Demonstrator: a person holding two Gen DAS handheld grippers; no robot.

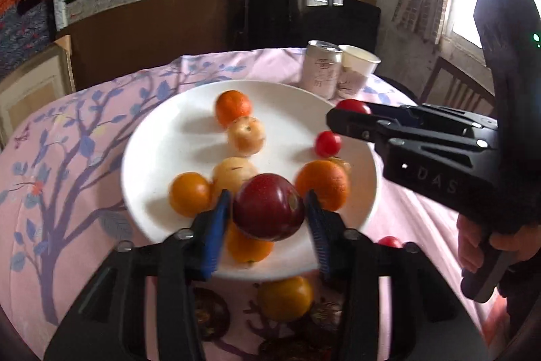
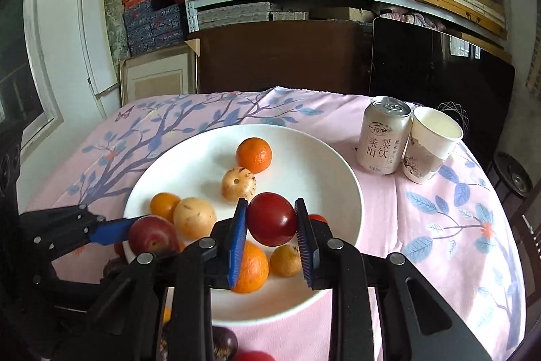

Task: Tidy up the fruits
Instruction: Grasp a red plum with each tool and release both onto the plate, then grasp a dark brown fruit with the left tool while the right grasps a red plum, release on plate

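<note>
A white plate [image 1: 162, 137] [image 2: 304, 144] on the pink cloth holds several oranges, pale yellow fruits and a small red tomato [image 1: 327, 143]. My left gripper [image 1: 268, 208] is shut on a dark red apple [image 1: 268, 207] above the plate's near edge; the apple also shows in the right wrist view [image 2: 152, 234]. My right gripper [image 2: 270, 220] is shut on a red tomato [image 2: 271, 219] above the plate's middle; in the left wrist view it reaches in from the right [image 1: 341, 120] with the tomato [image 1: 351, 106] at its tip.
A drink can [image 2: 383, 136] and a paper cup [image 2: 431, 148] stand at the table's far right. An orange fruit [image 1: 285, 298] and dark fruits [image 1: 209, 313] lie on the cloth in front of the plate. Shelves and boards stand behind the table.
</note>
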